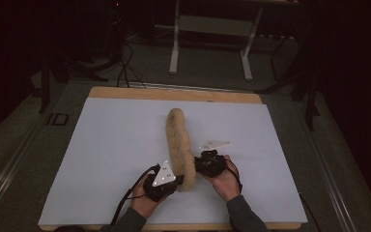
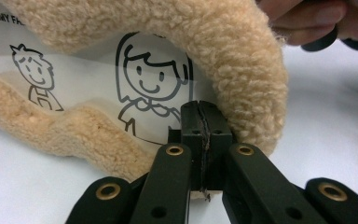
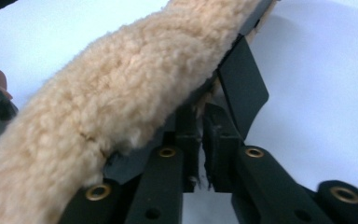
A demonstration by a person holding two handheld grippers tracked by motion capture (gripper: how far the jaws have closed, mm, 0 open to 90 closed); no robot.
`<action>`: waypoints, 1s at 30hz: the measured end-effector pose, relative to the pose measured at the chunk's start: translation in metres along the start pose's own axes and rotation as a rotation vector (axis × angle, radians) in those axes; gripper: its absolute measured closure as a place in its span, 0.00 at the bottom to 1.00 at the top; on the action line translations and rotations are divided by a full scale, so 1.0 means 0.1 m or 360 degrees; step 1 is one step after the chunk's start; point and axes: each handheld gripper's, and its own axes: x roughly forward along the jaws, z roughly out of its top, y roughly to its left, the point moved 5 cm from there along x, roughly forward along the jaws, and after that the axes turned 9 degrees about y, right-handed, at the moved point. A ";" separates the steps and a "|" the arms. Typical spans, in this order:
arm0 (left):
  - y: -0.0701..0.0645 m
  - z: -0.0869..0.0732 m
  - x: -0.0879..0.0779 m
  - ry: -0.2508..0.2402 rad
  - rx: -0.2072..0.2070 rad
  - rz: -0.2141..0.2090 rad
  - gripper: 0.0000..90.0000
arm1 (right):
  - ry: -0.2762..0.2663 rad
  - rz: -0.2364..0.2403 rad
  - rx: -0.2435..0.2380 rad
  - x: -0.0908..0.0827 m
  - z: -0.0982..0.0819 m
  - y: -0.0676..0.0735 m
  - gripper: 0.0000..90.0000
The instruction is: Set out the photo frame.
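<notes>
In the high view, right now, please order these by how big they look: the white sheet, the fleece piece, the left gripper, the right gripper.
1. white sheet, by far the largest.
2. fleece piece, a long tan strip.
3. left gripper and right gripper: they look about alike, so I do not rank them.

One fleecy tan pouch (image 1: pixel 179 145), two tongs, one white sheet (image 1: pixel 111 145), one table (image 1: pixel 174 94).

In the left gripper view the fleece piece (image 2: pixel 242 60) hides part of the printed drawing (image 2: pixel 149 88) and runs off the top and left edges, while in the right gripper view the fleece covers the left jaw's tip and whatever the jaws pinch.
</notes>
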 end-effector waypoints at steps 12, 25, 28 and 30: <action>0.15 -0.02 -0.15 -0.0004 -0.0024 0.0076 0.85 | -0.0079 -0.0035 0.0084 -0.38 0.04 -0.10 0.62; 0.44 -0.10 -0.33 0.0080 -0.0152 0.0214 0.73 | -0.0172 0.0078 0.0117 -0.68 0.13 0.04 0.53; 0.48 -0.11 -0.36 0.0075 -0.0185 0.0230 0.73 | -0.0176 0.0095 0.0118 -0.67 0.14 0.12 0.46; 0.51 -0.11 -0.38 0.0069 -0.0196 0.0239 0.73 | -0.0167 0.0074 0.0136 -0.64 0.13 0.16 0.40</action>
